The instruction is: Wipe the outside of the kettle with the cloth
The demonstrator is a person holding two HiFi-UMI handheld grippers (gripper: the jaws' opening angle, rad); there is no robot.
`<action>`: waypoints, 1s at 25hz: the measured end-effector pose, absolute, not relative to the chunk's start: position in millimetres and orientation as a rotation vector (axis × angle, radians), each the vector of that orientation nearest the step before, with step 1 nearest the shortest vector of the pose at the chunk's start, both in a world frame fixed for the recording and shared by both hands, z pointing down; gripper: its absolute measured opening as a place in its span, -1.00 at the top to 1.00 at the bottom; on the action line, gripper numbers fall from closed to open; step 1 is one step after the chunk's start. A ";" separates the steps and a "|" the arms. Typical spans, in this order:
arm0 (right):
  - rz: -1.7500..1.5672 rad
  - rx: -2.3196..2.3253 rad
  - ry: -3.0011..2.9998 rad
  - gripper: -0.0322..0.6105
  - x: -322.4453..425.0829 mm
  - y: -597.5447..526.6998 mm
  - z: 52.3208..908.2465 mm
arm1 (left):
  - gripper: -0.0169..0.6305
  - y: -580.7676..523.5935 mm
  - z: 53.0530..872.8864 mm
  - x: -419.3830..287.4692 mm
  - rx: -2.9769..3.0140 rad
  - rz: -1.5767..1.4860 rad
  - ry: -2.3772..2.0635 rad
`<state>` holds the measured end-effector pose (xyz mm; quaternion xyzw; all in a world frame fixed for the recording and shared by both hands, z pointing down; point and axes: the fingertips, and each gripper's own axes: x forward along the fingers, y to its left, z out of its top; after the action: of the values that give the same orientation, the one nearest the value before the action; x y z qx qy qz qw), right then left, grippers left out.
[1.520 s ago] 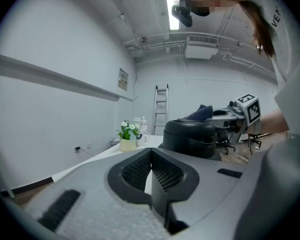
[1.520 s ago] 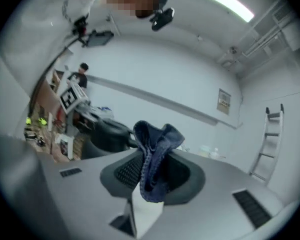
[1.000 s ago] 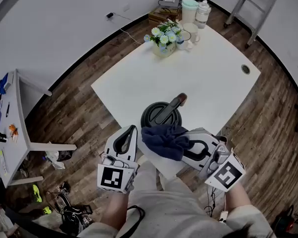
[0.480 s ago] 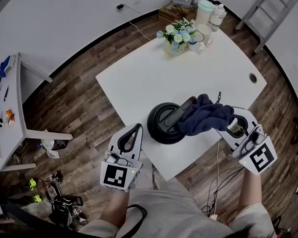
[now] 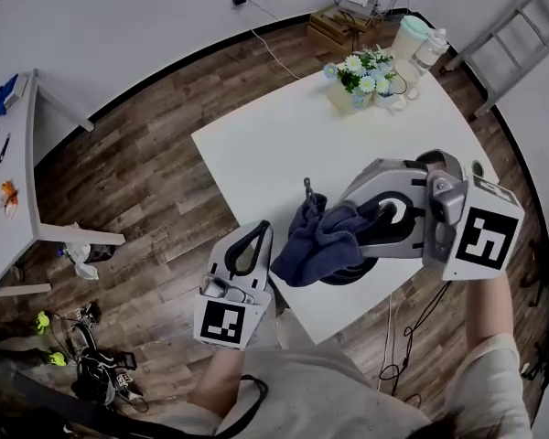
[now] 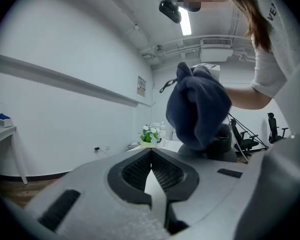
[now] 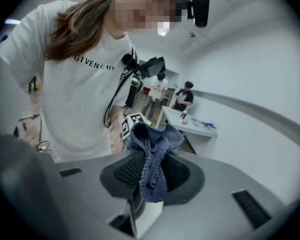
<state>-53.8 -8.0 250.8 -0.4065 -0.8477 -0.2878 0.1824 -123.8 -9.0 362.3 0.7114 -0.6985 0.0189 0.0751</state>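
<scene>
One left tool [image 5: 255, 234] just off the table's [image 5: 274, 144] near edge, jaws together on nothing, one dark blue cloth [image 5: 316, 240] draped over one black kettle [image 5: 357, 272] by the near edge – mostly hiding it – pinched in one right tool [image 5: 352, 216], one flower pot [image 5: 357, 79] at the far corner

Soft, even indoor light is filling all three views, leaving the white rectangular tabletop [image 5: 274, 144] bright with faint shadows. A ceiling strip lamp [image 6: 185, 20] is glaring at upper centre of the left gripper view. Fisheye distortion is bending edges, corners are fading to black, and the dark blue knitted cloth [image 7: 152, 164] is blurring close up
</scene>
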 end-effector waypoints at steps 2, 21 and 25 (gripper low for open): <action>-0.757 -1.265 -2.206 0.64 -62.5 -4.5 277.1 | 0.92 -3.6 364.1 -139.7 2.096 0.061 -2.125; -0.507 -0.878 -2.169 0.64 -0.8 -99.0 310.2 | 0.92 -21.8 362.2 -144.2 2.146 0.064 -2.074; -0.537 -0.636 -2.313 0.64 21.6 -120.7 291.7 | 0.92 -27.1 358.3 -129.4 2.201 0.066 -2.029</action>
<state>21.6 -120.7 291.7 -0.2439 -0.8865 -0.2060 0.3350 -129.4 -27.1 358.3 0.7331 -0.6758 0.0220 0.0735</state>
